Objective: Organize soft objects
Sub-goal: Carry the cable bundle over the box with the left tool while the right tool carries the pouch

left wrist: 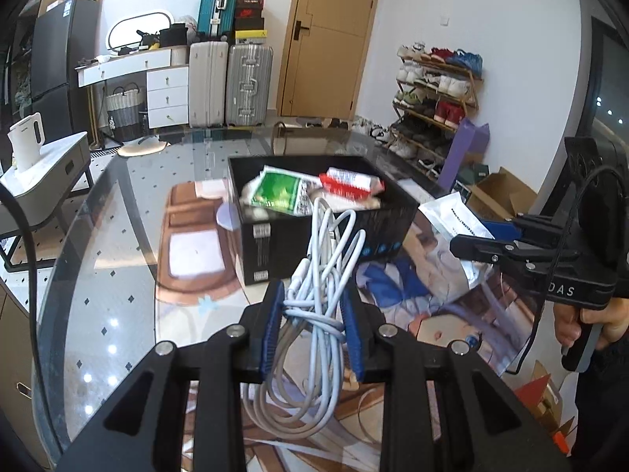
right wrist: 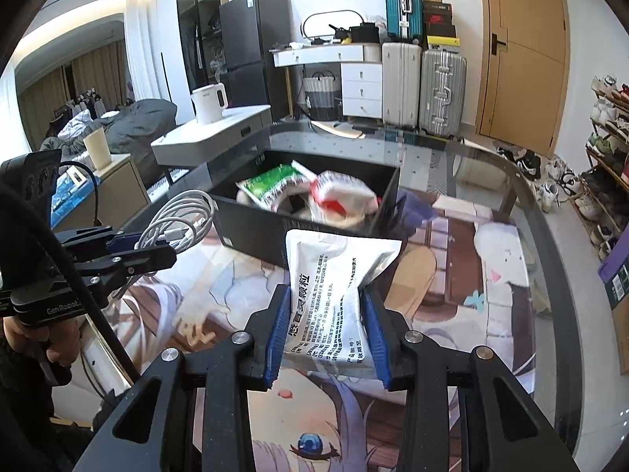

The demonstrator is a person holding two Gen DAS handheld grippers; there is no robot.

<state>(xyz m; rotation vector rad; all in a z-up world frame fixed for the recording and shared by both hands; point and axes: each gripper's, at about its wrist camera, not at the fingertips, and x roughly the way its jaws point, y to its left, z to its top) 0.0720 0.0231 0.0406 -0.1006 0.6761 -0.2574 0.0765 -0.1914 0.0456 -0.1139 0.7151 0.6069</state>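
Near box (right wrist: pixel 251 232), cable (left wrist: pixel 318 287) (coiled) gripped.

Beyond the round glass table (left wrist: pixel 98 236) with its printed cartoon mat (right wrist: pixel 452 314) stand a white kettle (right wrist: pixel 208 102), a dark fridge (left wrist: pixel 59 51), two silver suitcases (left wrist: pixel 232 82), a wooden door (left wrist: pixel 330 35) and a loaded shoe rack (left wrist: pixel 436 98).

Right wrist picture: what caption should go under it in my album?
Right gripper pinches a white medicine pouch before the black box of packets while the left gripper holds coiled white cables.
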